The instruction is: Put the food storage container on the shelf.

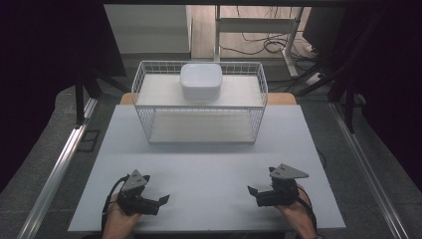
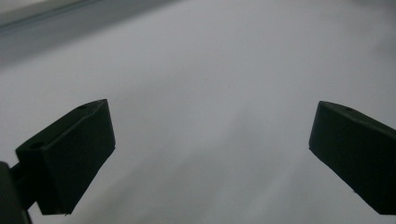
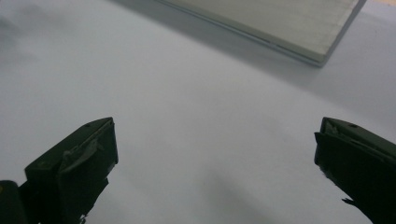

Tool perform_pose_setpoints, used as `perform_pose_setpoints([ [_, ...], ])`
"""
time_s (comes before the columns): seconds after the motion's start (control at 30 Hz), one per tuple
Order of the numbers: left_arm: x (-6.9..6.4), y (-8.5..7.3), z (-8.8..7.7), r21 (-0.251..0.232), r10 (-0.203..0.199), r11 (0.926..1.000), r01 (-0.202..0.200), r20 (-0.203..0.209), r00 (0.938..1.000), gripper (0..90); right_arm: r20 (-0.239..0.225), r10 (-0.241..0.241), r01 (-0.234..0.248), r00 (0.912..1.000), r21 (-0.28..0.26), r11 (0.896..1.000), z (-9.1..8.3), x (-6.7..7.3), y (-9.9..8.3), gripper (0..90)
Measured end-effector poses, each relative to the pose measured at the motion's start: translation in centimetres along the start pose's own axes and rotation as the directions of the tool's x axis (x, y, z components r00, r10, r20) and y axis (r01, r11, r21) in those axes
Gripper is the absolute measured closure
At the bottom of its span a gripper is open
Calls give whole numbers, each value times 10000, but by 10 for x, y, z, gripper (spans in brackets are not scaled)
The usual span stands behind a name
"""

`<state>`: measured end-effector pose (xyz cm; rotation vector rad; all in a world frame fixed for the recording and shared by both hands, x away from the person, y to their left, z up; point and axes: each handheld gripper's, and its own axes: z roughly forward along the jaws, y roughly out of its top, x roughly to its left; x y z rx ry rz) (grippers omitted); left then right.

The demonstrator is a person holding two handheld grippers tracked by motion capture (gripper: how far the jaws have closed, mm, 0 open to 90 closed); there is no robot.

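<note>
Bowl (image 1: 200, 81) on rack (image 1: 199, 122), table (image 1: 209, 164) centre-back

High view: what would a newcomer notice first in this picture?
Probably the white wire basket at the far middle of the table, with a white container standing on its upper shelf. Next, the left gripper and right gripper near the front edge, both open and empty.

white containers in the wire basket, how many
1: a single white container sits toward the back of the wire basket, at the far end of the table. Nothing else shows in the basket.
</note>
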<state>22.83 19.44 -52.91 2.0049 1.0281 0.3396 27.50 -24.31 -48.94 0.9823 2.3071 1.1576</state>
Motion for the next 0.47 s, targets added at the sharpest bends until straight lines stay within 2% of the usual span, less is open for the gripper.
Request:
perform_pose_setpoints([
  [0.17,-1,-3,8,545,17,9985,-13,-68,10000,0,33,8,-9,10000,360,9994,2,-1,-11,0],
  [0.27,0,-5,11,780,-46,9969,50,-50,10000,0,75,-103,96,9999,817,9966,5,-1,-16,0],
  [0.47,1,-5,14,970,-146,9952,155,-100,9998,0,54,-172,164,9998,1231,9923,10,0,-19,0],
])
